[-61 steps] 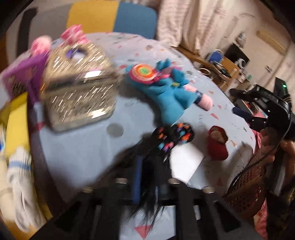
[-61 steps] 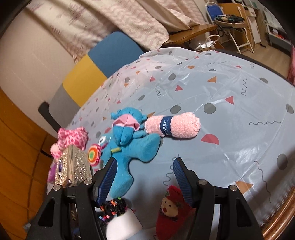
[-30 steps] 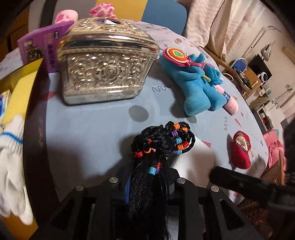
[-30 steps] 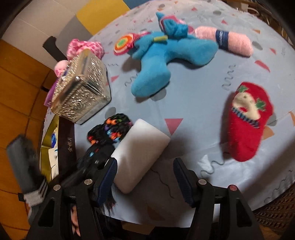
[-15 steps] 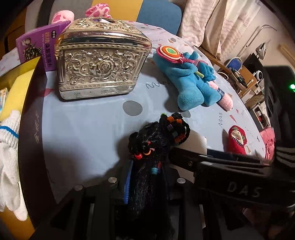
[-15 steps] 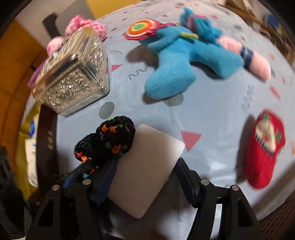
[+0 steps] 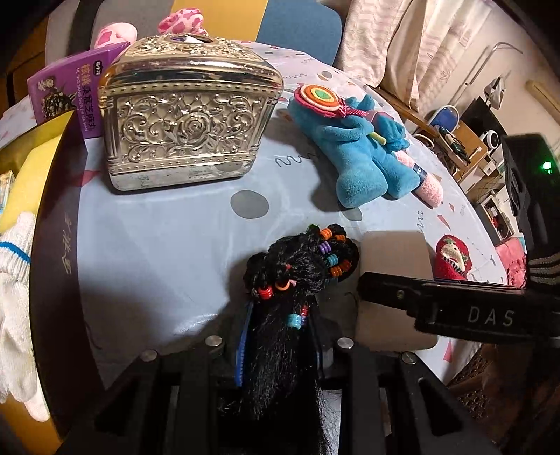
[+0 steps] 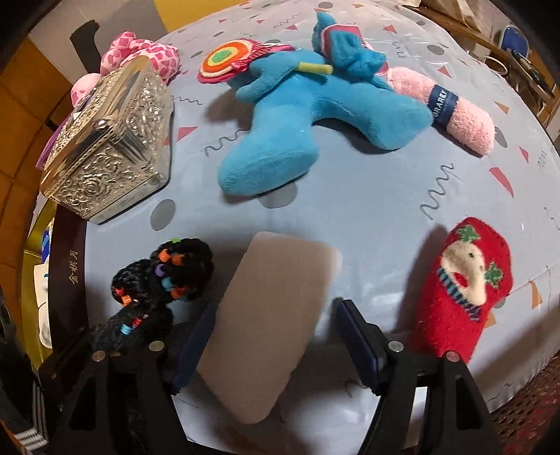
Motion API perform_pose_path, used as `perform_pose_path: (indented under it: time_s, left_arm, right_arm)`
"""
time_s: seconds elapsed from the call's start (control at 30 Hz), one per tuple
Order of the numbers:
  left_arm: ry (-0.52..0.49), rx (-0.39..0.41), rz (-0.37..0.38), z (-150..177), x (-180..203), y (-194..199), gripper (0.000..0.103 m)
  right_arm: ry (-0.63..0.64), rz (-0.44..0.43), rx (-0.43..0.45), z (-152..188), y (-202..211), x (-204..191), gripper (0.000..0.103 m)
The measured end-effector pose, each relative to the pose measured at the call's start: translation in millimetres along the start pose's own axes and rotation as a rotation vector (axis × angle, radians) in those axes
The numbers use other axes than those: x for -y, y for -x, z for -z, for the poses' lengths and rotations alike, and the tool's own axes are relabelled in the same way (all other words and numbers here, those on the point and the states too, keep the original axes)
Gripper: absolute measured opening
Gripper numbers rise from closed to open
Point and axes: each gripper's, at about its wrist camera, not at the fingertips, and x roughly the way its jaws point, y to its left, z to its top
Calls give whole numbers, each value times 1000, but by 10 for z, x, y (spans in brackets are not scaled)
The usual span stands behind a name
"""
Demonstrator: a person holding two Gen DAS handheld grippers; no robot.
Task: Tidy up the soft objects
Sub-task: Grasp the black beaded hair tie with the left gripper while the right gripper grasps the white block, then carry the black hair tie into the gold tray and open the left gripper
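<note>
Hair from the beaded wig (image 7: 297, 280) hides my left tongs (image 7: 280, 336), clamped tight on it. Beside the wig lies the pale sponge (image 8: 269, 315), its near end cut off between my right tongs (image 8: 269, 344), which are widening and not pressing it. "DAS" shows on their arm; "RAREY" bands the pink roll (image 8: 455, 105) beyond the sponge.

A home living room: a table (image 8: 367, 196) under a patterned cloth, a colour-block chair (image 7: 297, 24), curtains (image 7: 392, 45), and a cluttered desk (image 7: 462, 140) in the background.
</note>
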Motion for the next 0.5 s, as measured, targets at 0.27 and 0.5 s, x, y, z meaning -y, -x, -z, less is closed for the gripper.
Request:
perform_pose_path:
  time_s: [0.27, 0.5]
  left_arm:
    - [-16, 7, 13, -8, 3, 13, 24]
    - [-12, 70, 91, -111, 44, 348, 24]
  right_arm:
    - [77, 82, 44, 47, 6, -95, 58]
    - [160, 88, 70, 113, -3, -90, 59]
